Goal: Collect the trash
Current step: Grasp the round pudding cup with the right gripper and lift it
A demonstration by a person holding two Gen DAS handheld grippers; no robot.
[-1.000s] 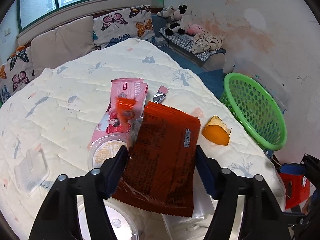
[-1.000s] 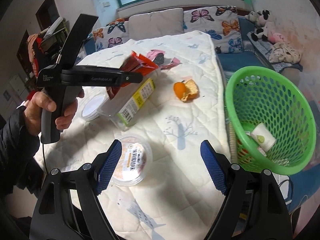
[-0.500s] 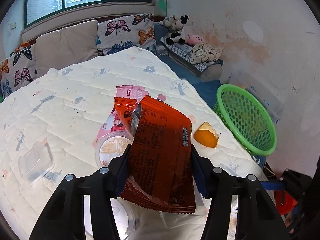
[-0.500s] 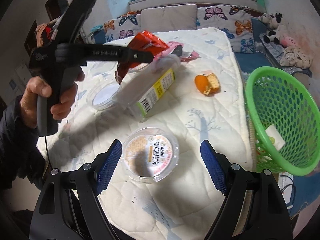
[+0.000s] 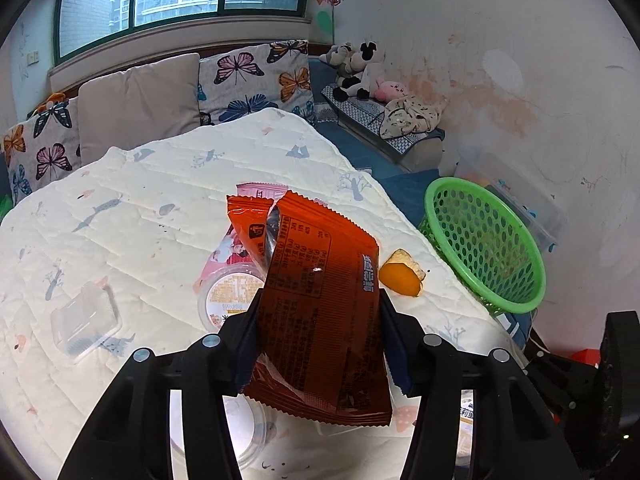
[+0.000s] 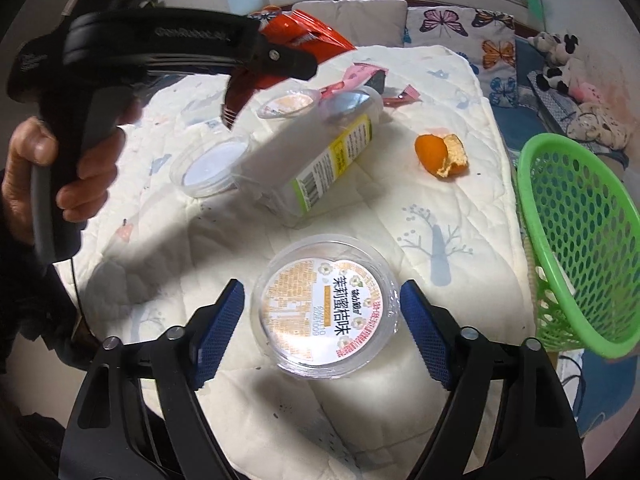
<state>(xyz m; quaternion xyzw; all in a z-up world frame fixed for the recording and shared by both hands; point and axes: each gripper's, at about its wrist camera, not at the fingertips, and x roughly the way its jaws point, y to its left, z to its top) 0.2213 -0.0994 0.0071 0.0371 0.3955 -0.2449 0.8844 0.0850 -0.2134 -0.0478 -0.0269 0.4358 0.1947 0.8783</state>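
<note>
Right wrist view shows a round clear cup (image 6: 326, 306) at lower centre, its lid printed with Chinese characters reading 茉莉蜜桔味 and a date code. Above it lies a clear bottle (image 6: 320, 152) with a yellow-green label and barcode; the label text is too small to read. An orange peel (image 6: 440, 154) lies at centre right, apart from the bottle. The green basket (image 6: 576, 240) stands at the right edge, beside the quilted table cover (image 6: 440, 92).

Left wrist view shows the red snack wrapper (image 5: 320, 312) at centre, printed with a nutrition table and small text that cannot be read. It hides part of a second cup (image 5: 228, 292) and a pink packet (image 5: 224, 252) behind it.

The left gripper (image 5: 320, 344) clamps the red snack wrapper between both pads, jaws closing. The right gripper (image 6: 320, 332) stands wide on either side of the round clear cup, jaws closing, pads apart from it.
</note>
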